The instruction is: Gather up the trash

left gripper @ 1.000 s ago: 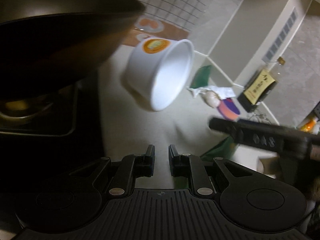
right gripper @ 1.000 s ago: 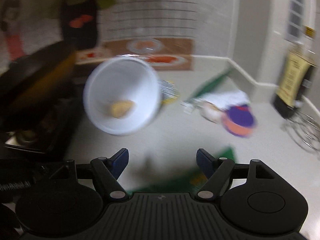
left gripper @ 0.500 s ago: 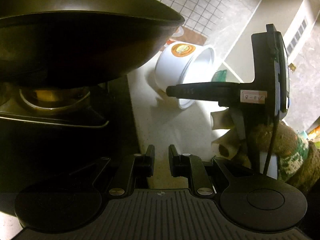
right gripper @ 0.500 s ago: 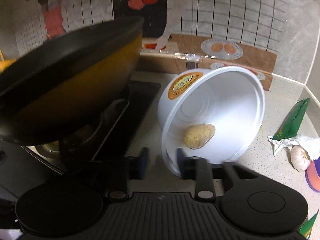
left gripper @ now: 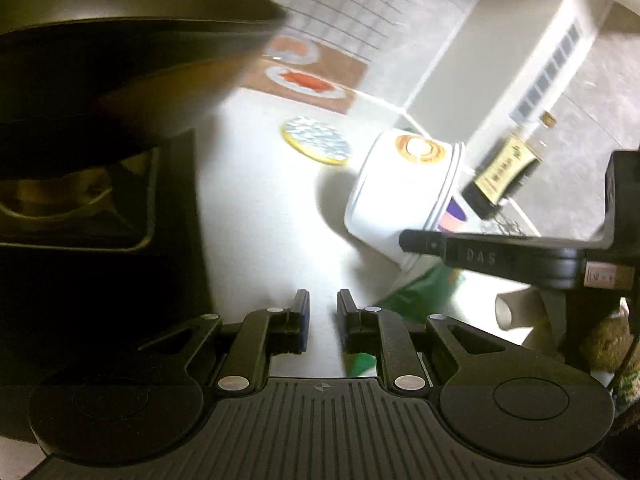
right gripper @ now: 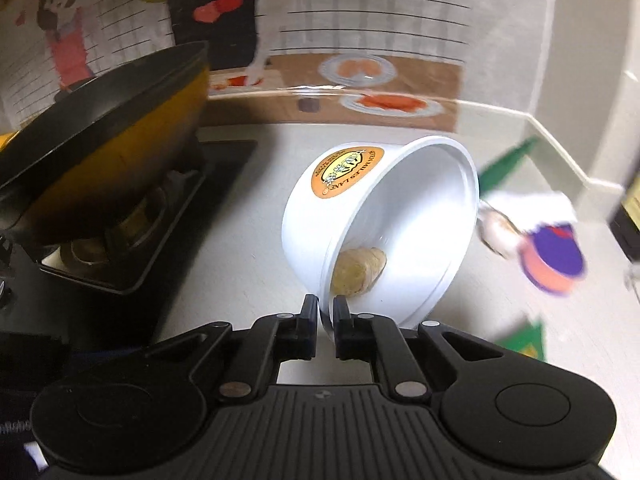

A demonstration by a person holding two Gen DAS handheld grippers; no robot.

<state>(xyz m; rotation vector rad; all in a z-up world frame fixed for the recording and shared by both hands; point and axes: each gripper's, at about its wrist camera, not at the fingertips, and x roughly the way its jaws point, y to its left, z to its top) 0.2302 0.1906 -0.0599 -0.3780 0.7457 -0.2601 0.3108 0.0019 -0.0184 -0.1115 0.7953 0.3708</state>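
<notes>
left gripper point(left gripper: 318, 312): nearly clenched, nothing between its fingers, low over the counter point(left gripper: 260, 216) beside the black wok point(left gripper: 120, 28).
step: looks like picking up the white tub point(right gripper: 380, 232).
right gripper point(right gripper: 326, 318): clamped on the tub's near rim.
tub: tipped on its side above the counter, orange label up, a ginger piece point(right gripper: 358, 270) inside.
next: probably lift gently so the thin rim doesn't slip.

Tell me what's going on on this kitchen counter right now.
A person is clearing trash with two handheld grippers. The right gripper has closed on the rim of a white plastic bowl with an orange label, tipped on its side with a beige lump of food inside. The left gripper hangs nearby, nearly shut and empty. Green wrappers, a round foil lid and other scraps lie on the pale counter, beside a black wok on the stove.
</notes>
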